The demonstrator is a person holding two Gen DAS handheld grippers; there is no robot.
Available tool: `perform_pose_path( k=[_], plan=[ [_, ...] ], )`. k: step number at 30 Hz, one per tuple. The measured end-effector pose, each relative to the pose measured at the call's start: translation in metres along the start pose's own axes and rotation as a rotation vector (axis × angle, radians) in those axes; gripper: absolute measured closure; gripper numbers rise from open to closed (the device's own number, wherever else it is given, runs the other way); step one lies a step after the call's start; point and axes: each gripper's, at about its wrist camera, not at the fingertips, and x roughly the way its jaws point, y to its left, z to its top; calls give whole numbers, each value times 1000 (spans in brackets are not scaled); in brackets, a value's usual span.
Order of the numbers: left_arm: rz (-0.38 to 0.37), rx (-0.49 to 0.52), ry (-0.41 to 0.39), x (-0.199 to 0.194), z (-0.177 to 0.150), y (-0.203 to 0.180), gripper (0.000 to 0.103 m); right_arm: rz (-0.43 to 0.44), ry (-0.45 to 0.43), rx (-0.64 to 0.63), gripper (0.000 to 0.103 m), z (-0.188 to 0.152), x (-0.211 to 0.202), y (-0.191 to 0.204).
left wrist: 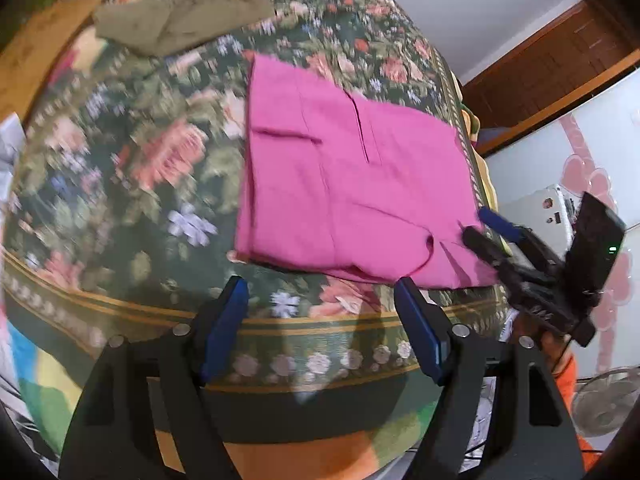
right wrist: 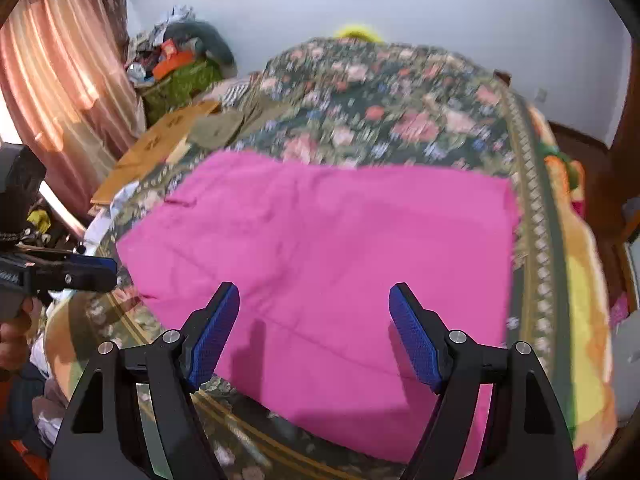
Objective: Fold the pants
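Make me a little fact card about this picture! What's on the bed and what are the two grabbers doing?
pants: pink, folded, flat on the bed
bed cover: floral, dark green
other cloth: olive garment at the far side, apart from the pants
left gripper: open, holding nothing, at the near edge of the pants
right gripper: open, holding nothing, over the pants
fold: looks done or nearly done

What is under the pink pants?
The pink pants lie folded flat on the floral bedspread, which shows all around them. Whatever sits directly beneath the fabric is covered. Neither tool holds them.
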Motion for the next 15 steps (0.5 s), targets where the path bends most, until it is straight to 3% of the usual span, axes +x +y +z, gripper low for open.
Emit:
perform_pose_path(
  k=[4, 5, 9, 10, 13, 15],
  plan=[
    [-121, -110, -9, 11, 5, 5, 22, 61, 108, -6, 29, -12, 24, 1],
    [-142, -135, -9, 15, 9, 7, 22, 68, 96, -10, 28, -14, 26, 0],
    [-146, -177, -13, 24, 24, 7, 22, 88, 99, -10, 28, -16, 23, -1],
    [-137, -179, -16, 25, 27, 6, 25, 89, 97, -11, 28, -16, 23, -1],
    [-13, -155, -39, 25, 34, 2, 69, 95, 91, -10, 28, -18, 22, -2],
    [6, -145, -48, 26, 37, 2, 72, 101, 88, -4, 28, -19, 21, -2]
  ],
)
